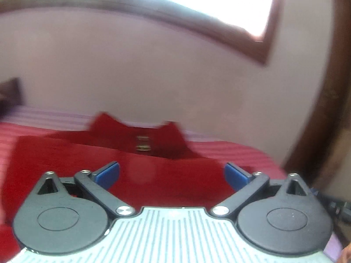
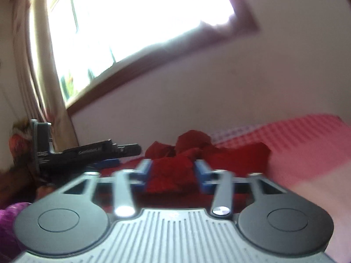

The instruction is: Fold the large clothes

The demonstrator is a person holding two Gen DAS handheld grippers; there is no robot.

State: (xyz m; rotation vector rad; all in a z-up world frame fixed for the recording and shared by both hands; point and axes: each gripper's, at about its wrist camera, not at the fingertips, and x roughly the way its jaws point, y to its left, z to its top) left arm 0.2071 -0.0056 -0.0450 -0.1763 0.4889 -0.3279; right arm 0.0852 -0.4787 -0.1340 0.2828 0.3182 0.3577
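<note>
Left gripper (image 1: 171, 174) spread wide, blue pads (image 1: 108, 173) far apart w/ nothing between them, hovering low over the red garment (image 1: 72, 160). Garment lies on the bed (image 1: 237, 151), which has a red & white striped cover; part nearest the left cam looks fairly flat, w/ a small pale tag (image 1: 142, 144) showing near the far edge. Right gripper (image 2: 173, 173) is narrower, jaws partway in, and bunched red cloth (image 2: 171, 173) sits between the pads; can't tell if they actually pinch it, frame's blurry. From the right cam the garment is heaped in crumpled folds ahead, pink-checked bedding (image 2: 307, 135) to the right. Other gripper (image 2: 87, 153) visible at left of the right view, low over the bed. Window (image 2: 131, 22) w/ brown frame bright behind, curtain (image 2: 50, 83) alongside it, pale wall (image 1: 153, 76) behind the bed.
</note>
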